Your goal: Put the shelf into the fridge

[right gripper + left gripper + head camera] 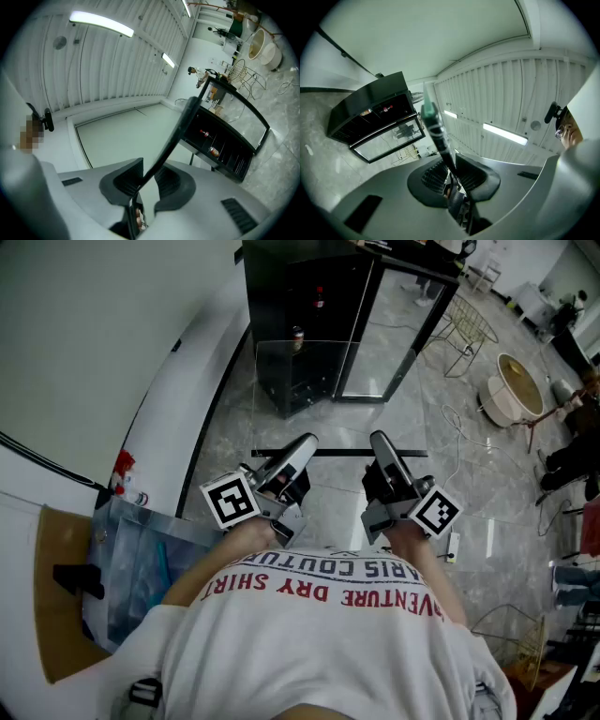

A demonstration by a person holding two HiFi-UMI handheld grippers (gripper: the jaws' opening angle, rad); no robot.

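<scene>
The black fridge stands on the floor ahead of us with its glass door swung open. It is well apart from the shelf, so we judge that the carrying step is in hand and the insertion has not yet begun. The shelf is a clear glass pane with a dark near edge, and we hold it in the air in front of the body. The left gripper and the right gripper each have their jaws pinching this near edge. Next we must come closer, keep the pane level, match its side edges to a free slot, and avoid the bottles inside.
</scene>
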